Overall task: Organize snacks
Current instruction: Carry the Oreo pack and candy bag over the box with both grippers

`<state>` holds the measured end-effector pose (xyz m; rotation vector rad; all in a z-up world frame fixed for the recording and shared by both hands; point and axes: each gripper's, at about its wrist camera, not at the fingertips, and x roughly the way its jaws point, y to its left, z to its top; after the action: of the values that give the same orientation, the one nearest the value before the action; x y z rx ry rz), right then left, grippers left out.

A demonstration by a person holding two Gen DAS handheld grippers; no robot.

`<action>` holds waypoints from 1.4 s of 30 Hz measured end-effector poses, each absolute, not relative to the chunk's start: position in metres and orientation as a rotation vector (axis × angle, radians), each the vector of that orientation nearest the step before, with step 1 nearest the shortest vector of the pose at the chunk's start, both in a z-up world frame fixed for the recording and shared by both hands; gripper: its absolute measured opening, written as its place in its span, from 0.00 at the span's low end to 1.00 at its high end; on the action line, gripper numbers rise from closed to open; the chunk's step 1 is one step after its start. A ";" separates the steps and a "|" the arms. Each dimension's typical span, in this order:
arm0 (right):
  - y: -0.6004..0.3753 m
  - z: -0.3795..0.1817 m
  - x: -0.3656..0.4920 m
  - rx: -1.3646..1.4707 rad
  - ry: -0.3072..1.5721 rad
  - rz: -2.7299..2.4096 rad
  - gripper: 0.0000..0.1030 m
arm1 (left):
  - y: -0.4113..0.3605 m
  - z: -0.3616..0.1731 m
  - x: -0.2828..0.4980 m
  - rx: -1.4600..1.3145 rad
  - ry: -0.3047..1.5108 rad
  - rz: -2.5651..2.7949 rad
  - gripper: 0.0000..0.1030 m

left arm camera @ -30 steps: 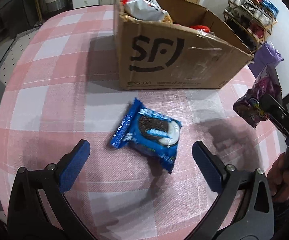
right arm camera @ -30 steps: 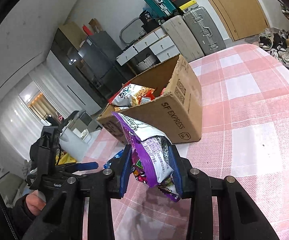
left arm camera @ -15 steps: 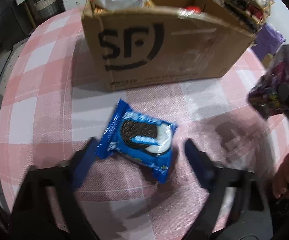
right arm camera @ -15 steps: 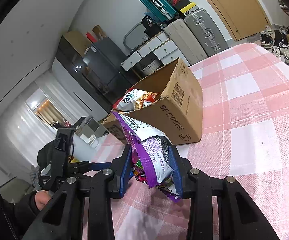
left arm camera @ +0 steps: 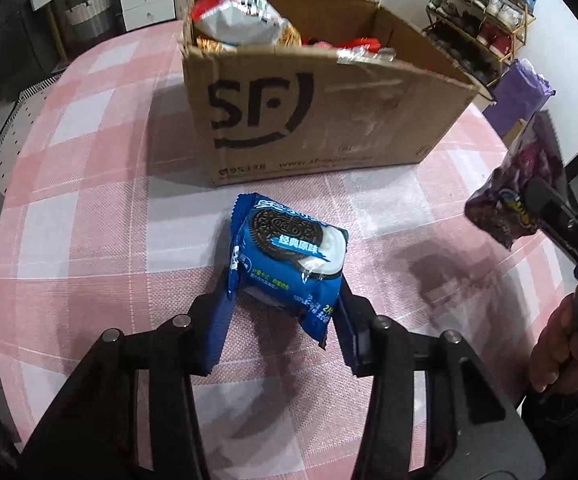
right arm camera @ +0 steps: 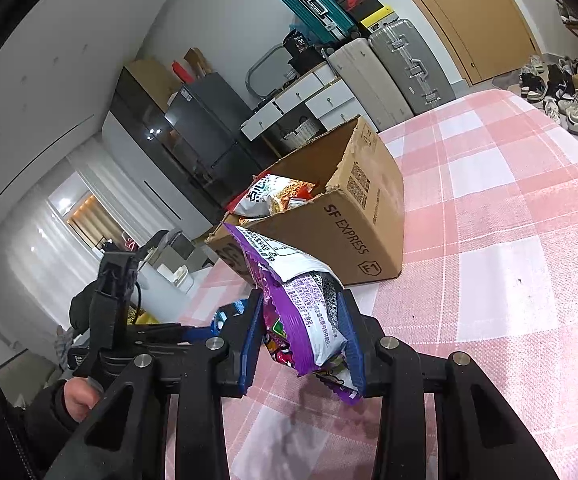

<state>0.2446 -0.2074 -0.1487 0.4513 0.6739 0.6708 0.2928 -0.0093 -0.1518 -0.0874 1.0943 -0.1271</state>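
- Two snacks are held at this moment, one in each gripper, probably so that both can go to the box together.
- The left gripper (left arm camera: 285,300) has its blue fingers (left arm camera: 219,320) closed on the sides of the blue Oreo cookie packet (left arm camera: 289,256). The packet sits low over the pink checked tablecloth (left arm camera: 89,220); I cannot tell if it touches.
- The right gripper (right arm camera: 301,344) is clamped on the purple crinkly snack bag (right arm camera: 301,312), held upright above the cloth, near the box corner.
- The open brown cardboard box (left arm camera: 321,120) stands just behind the packet, with several snack bags (left arm camera: 241,24) inside, so it seems to be the place for collecting.
- Both packs are soft, so I think a gentle squeeze is better.
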 end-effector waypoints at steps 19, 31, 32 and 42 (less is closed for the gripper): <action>-0.191 -0.109 0.212 0.359 0.627 0.643 0.36 | -0.005 -0.086 0.245 -0.103 0.953 -0.147 0.42; -0.179 -0.072 0.200 0.297 0.597 0.635 0.36 | 0.000 -0.042 0.230 -0.124 0.867 -0.198 0.42; -0.177 -0.068 0.200 0.289 0.596 0.635 0.36 | 0.000 -0.037 0.230 -0.127 0.858 -0.203 0.42; -0.165 -0.029 0.208 0.248 0.569 0.657 0.36 | 0.008 0.008 0.231 -0.124 0.787 -0.232 0.42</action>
<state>0.2082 -0.1653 -0.0293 0.2476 0.5694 0.6568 0.2312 0.0079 0.0080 -0.1236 0.7866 -0.2320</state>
